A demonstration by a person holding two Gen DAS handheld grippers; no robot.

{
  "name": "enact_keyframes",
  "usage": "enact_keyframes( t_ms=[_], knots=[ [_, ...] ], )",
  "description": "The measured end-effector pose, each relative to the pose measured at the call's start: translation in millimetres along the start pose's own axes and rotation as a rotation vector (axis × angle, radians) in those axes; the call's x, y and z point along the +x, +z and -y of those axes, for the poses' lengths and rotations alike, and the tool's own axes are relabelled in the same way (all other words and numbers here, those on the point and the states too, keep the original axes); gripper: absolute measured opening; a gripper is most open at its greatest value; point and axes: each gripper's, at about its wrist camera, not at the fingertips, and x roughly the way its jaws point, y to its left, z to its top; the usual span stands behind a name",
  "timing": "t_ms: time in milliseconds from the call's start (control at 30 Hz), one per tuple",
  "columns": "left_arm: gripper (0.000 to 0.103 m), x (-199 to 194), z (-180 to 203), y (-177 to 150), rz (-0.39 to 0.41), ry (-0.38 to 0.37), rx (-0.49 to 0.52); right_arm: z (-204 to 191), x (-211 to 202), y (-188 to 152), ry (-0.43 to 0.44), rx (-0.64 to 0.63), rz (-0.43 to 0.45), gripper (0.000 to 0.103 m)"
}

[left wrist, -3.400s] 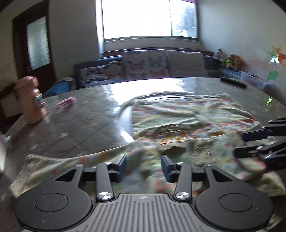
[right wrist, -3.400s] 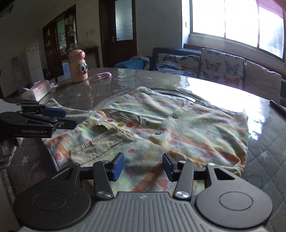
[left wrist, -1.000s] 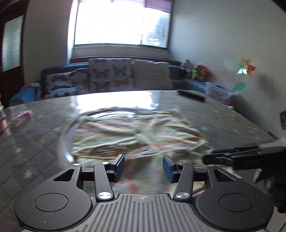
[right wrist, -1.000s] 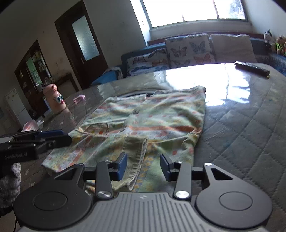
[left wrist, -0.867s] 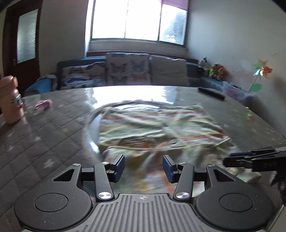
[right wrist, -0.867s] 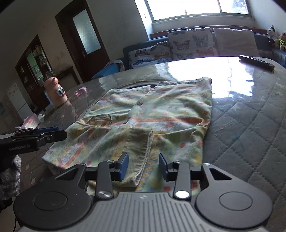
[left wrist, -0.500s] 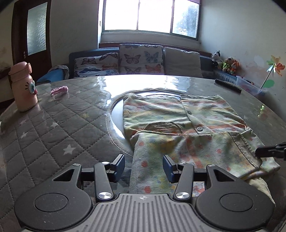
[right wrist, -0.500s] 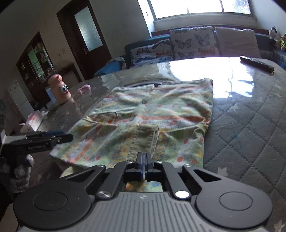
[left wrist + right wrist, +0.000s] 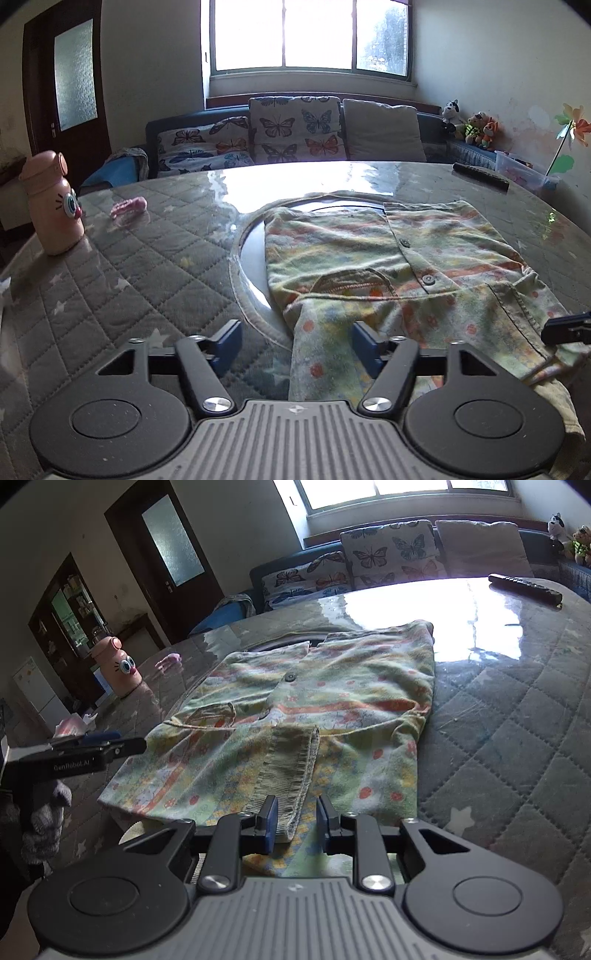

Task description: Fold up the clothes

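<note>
A flowered green and orange buttoned shirt [image 9: 391, 266] lies flat on the round quilted table [image 9: 147, 266], with both sleeves folded in over the front. It also shows in the right wrist view [image 9: 332, 698]. My left gripper [image 9: 295, 343] is open over the near left edge of the folded sleeve. My right gripper [image 9: 295, 823] is open, its fingers either side of the ribbed sleeve cuff [image 9: 291, 768], not clamped on it. The left gripper also shows at the left of the right wrist view [image 9: 110, 747].
A pink cartoon bottle [image 9: 51, 206] and a small pink object [image 9: 129, 206] stand at the table's left. A black remote [image 9: 480, 175] lies at the far right. A sofa with butterfly cushions [image 9: 295, 129] is behind the table. A tissue pack [image 9: 74, 725] lies at the left.
The right gripper was shut half a second ago and has opened, leaving the cuff on the shirt. The left gripper stays open and has shifted slightly left at the near edge.
</note>
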Motion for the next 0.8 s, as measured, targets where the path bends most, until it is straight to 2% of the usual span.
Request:
enact_keyframes(
  t_ms=[67,100,200,333,567,700,800],
  knots=[
    [0.081,3,0,3,0.003,0.011,0.008,-2,1,-1,0.008,-0.009,-0.007,0.02],
    [0.081,6,0,3,-0.001,0.017,0.011,-4,1,-1,0.011,-0.016,-0.009,0.009],
    [0.081,14,-1,4,-0.015,0.033,0.022,-8,-4,-1,0.0,-0.027,0.005,0.002],
    [0.081,22,-6,0,-0.037,0.062,0.031,-12,-20,3,-0.003,-0.039,0.04,0.002],
    [0.088,22,-14,-6,-0.064,0.078,0.039,-9,-10,-3,-0.06,-0.079,-0.015,0.002],
    [0.09,14,-18,1,-0.03,0.089,0.04,-11,-16,10,-0.06,-0.109,0.035,0.006],
    [0.09,21,-19,10,-0.024,0.105,0.029,-17,-6,26,-0.028,-0.129,0.071,0.007]
  ],
)
